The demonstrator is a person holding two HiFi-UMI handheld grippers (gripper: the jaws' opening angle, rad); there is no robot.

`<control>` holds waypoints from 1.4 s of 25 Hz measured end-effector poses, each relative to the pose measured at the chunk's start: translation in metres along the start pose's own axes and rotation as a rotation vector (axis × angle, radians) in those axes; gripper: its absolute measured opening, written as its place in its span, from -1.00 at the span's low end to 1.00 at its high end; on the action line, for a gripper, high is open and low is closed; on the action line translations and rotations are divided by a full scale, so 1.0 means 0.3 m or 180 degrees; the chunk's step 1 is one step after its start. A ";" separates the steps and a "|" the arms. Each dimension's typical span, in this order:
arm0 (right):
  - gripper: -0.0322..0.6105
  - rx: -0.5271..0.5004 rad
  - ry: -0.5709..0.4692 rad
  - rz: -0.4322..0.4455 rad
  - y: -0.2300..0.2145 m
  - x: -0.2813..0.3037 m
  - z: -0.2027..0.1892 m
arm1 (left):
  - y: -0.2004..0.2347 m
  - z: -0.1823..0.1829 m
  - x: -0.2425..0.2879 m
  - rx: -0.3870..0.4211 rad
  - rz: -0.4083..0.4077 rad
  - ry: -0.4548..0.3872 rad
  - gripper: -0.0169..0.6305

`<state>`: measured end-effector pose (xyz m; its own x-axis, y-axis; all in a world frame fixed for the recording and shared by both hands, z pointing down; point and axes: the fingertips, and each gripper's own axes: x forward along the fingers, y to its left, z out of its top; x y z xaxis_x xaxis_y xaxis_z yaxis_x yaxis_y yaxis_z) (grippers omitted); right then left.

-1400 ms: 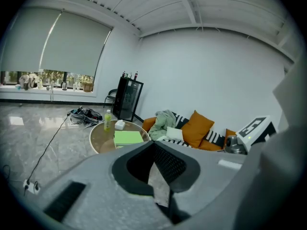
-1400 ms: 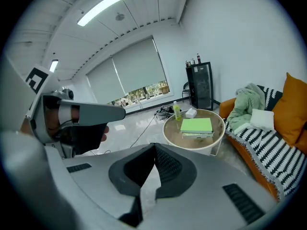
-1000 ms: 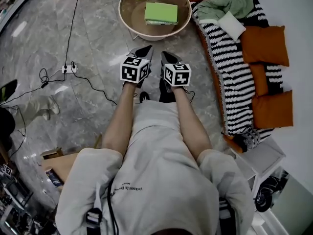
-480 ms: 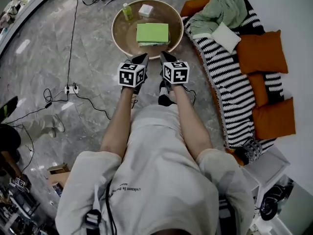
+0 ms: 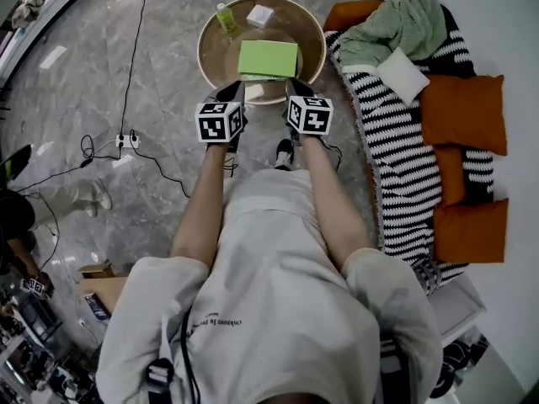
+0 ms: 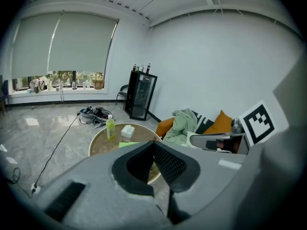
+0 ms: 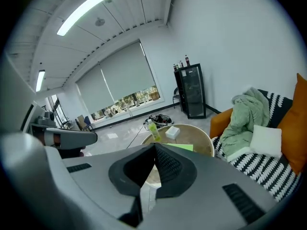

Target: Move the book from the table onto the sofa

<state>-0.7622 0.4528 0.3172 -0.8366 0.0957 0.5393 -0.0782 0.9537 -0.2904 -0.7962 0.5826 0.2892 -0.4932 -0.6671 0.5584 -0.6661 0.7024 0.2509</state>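
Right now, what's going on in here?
A person holds a claw in each hand. The left claw and right claw are both shut and empty, side by side at the near edge of the table. The book lies flat on the table, untouched, with a bottle and a box behind it. The sofa stands to the right.

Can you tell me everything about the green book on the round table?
The book is bright green, flat and rectangular, with a plain-looking cover and pale page edges showing along its near side. It lies closed and flat on the brown top of the round table, toward the edge nearest the person. Only the table touches it: the bottle and white box sit apart behind it, and nothing grips it.
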 end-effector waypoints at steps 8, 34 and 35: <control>-0.88 0.0240 0.0156 0.0118 -0.106 0.096 -0.012 | 0.042 0.030 0.049 0.0021 0.0371 0.0042 -0.92; -0.88 0.0226 0.0268 0.0250 -0.153 0.233 0.027 | 0.203 0.048 0.126 -0.0010 0.0799 0.0048 -0.92; -0.88 0.0314 0.0297 0.0177 -0.171 0.231 0.007 | 0.216 0.033 0.134 -0.0043 0.0786 0.0098 -0.92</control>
<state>-0.8174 0.4100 0.3679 -0.7875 0.1779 0.5900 -0.0899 0.9140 -0.3956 -0.8647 0.5987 0.3201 -0.6226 -0.4671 0.6278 -0.5199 0.8465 0.1142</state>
